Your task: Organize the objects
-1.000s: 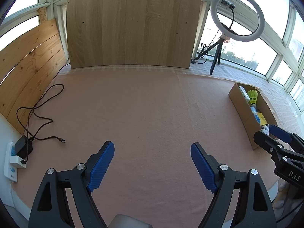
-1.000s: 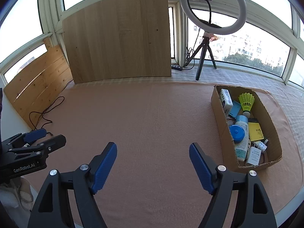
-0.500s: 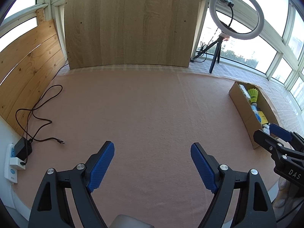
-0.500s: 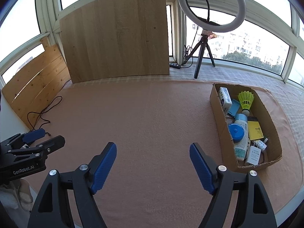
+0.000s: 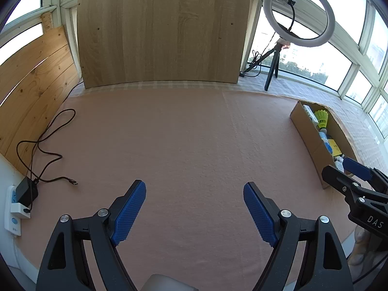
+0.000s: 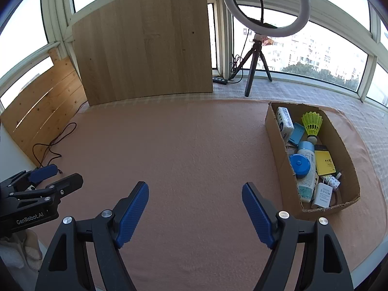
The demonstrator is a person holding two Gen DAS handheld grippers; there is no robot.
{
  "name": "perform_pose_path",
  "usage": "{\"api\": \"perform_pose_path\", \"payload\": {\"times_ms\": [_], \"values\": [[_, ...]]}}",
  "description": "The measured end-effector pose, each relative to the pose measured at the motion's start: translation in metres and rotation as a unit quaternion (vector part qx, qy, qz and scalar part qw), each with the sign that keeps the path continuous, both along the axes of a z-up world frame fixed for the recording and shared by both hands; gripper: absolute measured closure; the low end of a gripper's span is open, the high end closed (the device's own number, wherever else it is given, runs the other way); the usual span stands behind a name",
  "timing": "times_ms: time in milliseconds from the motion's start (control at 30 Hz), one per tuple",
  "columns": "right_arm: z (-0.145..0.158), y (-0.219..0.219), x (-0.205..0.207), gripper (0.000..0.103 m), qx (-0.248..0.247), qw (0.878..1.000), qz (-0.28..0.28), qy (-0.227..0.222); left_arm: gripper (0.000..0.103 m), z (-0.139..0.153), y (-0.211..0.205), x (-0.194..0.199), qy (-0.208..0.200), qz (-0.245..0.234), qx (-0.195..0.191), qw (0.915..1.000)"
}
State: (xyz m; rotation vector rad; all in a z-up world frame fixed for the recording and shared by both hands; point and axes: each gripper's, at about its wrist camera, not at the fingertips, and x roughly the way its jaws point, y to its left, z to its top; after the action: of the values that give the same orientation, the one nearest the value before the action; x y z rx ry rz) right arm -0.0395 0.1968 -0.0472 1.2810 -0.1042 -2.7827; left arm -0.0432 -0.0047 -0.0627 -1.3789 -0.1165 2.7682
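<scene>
**Cardboard box holds the loose items; both grippers idle and empty**

Cardboard box (image 6: 312,160) is the landmark, standing on the pink cloth (image 6: 194,150) toward its right edge. Nearest to the cameras, the right gripper (image 6: 195,208) hovers over bare cloth just left of the box's near corner, its blue pads spread wide with nothing between them. The left gripper (image 5: 194,208) hangs well to the left of the box, jaws likewise apart and empty. Held this way, side by side and low over the cloth, neither is committed to a grasp.

Inside the box, from the near end to the far: a white charger (image 6: 322,195), a white bottle (image 6: 306,169) with a blue round lid (image 6: 299,165) lying on it, a yellow card (image 6: 326,163), a light blue case (image 6: 297,134), a yellow-green shuttlecock (image 6: 312,123) and a white packet (image 6: 285,121). All small things in view lie in the box and none on the cloth, which fits either a finished tidy-up or items waiting to be taken out and arranged.

Beyond the box stand a ring light (image 6: 266,7) on its tripod and a wooden board (image 6: 143,46) against the windows.

Only the right view looks down into the box; the left view sees mostly its outer wall, yet it alone shows the power strip (image 5: 14,211) and most of the black cable (image 5: 43,143) far left of the box.
</scene>
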Motion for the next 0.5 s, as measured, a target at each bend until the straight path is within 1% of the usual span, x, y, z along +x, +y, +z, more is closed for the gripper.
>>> {"api": "perform_pose_path", "payload": {"times_ms": [500], "values": [[-0.0021, 0.0012, -0.0027, 0.027, -0.002, 1.0, -0.002, -0.004, 0.018, -0.0014, 0.0019, -0.0025, -0.001, -0.002, -0.002, 1.0]]}}
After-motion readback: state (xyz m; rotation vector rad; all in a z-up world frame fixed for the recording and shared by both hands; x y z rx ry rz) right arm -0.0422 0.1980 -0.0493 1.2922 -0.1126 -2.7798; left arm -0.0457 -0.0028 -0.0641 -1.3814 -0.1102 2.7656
